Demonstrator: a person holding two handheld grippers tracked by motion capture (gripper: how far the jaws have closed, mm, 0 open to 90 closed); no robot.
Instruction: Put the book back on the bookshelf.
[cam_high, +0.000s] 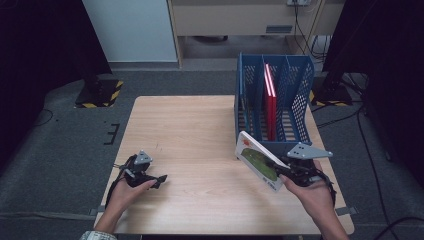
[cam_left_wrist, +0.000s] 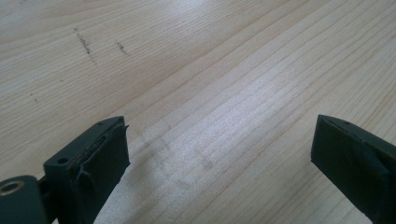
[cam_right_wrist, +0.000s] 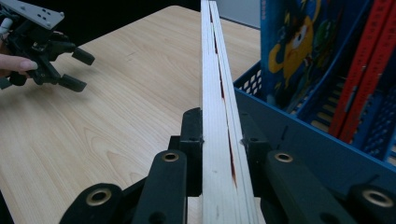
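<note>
Item: picture book (cam_high: 257, 161), thin, white cover w/ green art, clamped in our right gripper (cam_high: 281, 170).

High view: we hold the book tilted, just in front of the blue file rack (cam_high: 274, 100) on the wooden table (cam_high: 190, 130). Red book (cam_high: 270, 100) already stands in a middle slot. Left gripper (cam_high: 161, 178) rests low at the table's near left, well apart from the work.

Left gripper view: jaws spread wide, nothing btwn them, bare wood below.

Right gripper view: page edges run straight up from btwn both pads (cam_right_wrist: 194, 140), which press either cover; grip sits at one end of the book. A cartoon-cover book (cam_right_wrist: 299, 42) stands in the rack beside it.

Risk, as we judge it: the long free end could catch the rack's front wall or a divider on entry and twist in the pads, since we grip so near one end.
</note>
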